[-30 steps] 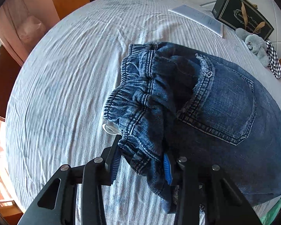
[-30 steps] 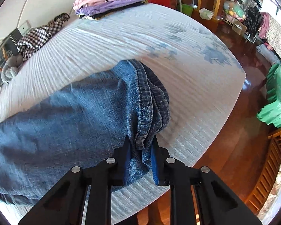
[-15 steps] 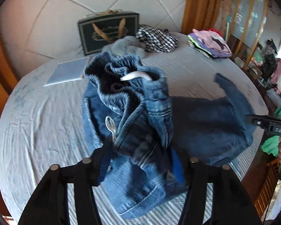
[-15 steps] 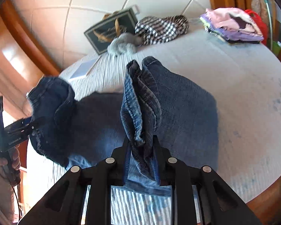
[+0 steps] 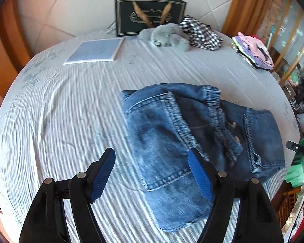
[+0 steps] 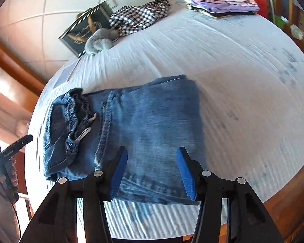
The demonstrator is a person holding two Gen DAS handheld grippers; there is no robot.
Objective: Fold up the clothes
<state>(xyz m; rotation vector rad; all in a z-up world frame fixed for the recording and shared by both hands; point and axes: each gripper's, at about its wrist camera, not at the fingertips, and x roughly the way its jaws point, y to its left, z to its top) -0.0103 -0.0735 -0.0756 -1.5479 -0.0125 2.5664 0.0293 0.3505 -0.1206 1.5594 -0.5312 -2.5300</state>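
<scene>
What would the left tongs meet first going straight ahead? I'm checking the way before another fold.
Probably the folded jeans: the open left tongs point over the pocket side, with the right finger above denim. Depth is unclear, so they might touch the striped cloth first.

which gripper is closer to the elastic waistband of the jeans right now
Left. The left gripper hangs open by the back pocket, near the waistband. The right gripper hangs open over the folded end, opposite the waistband.

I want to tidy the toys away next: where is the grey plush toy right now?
The grey plush toy lies at the table's far edge in the left wrist view, in front of the black gift bag and touching the checked cloth on its right.
</scene>
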